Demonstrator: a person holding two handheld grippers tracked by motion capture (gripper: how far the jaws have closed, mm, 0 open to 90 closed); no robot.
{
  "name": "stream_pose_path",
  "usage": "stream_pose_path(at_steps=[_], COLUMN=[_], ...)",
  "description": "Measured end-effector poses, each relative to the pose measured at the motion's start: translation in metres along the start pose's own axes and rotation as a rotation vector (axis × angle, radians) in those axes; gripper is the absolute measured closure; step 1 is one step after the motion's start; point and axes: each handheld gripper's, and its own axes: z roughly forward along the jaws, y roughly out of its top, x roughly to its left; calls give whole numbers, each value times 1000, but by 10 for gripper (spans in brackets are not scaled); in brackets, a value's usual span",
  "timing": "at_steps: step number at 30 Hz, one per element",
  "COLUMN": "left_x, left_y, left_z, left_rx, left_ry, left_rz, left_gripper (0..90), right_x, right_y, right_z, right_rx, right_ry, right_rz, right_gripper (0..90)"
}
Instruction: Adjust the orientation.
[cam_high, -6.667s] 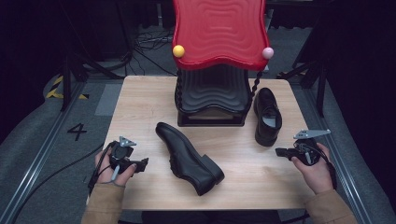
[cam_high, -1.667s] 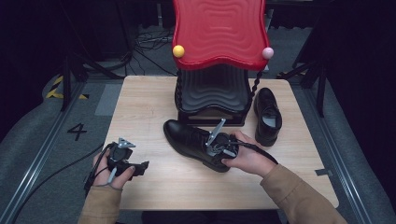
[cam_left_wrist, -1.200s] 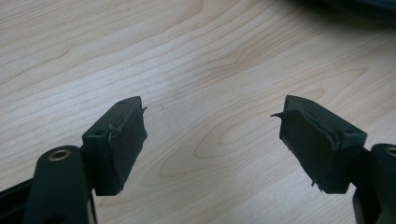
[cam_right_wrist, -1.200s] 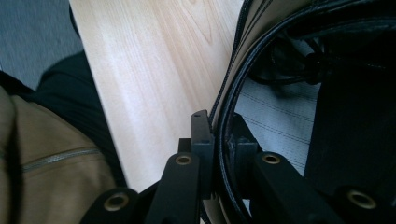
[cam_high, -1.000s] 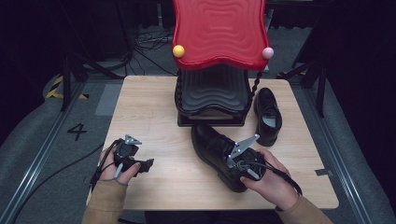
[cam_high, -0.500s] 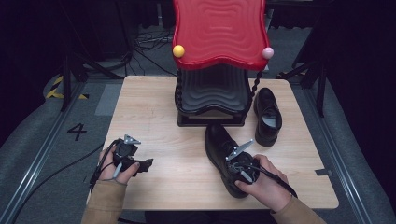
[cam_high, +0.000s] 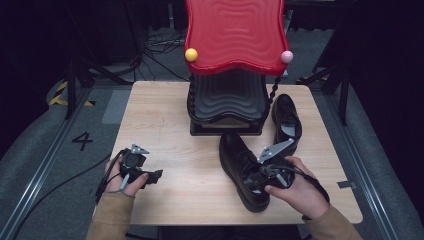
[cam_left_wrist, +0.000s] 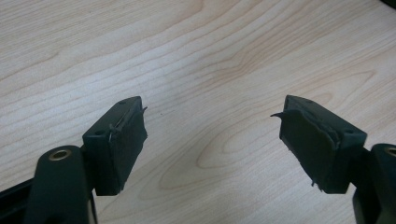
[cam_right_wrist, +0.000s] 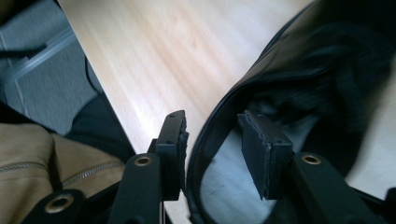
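Now pale wood table (cam_high: 165, 115), dark room, right gripper (cam_right_wrist: 212, 140) just opening around shoe (cam_high: 242, 167) rim, left gripper (cam_left_wrist: 212, 135) spread.

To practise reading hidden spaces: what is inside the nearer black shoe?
Inside the nearer black shoe, one jaw of the right tool sits over a pale insole, the other outside the rim; the jaws have just been opening, pads off the rim. The toe end is dark and cannot be seen.

Wood table (cam_high: 165, 120): 2 shoes (cam_high: 245, 170), rack (cam_high: 227, 107).

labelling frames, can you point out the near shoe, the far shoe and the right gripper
near shoe (cam_high: 235, 152), high view, on its toe
far shoe (cam_high: 283, 107), high view, on its toe
right gripper (cam_right_wrist: 212, 135), right gripper view, midway between its fingertips
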Motion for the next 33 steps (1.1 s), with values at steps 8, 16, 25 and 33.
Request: stream_pose_path(at_steps=[8, 16, 25, 33], left_x=[1, -5, -6, -4], left_y=[3, 2, 0, 3], left_z=[5, 5, 5, 6], left_rx=[18, 18, 22, 19], left_ry=[-5, 1, 10, 3], left_rz=[-1, 11, 16, 15], left_gripper=[243, 242, 245, 243], right_x=[-33, -77, -136, -173], right_y=[2, 8, 21, 24], right_z=[-30, -36, -51, -34], right_rx=[-141, -255, -109, 73], right_ry=[-100, -221, -381, -421], right_rz=[55, 164, 243, 321], right_gripper=[605, 534, 584, 604])
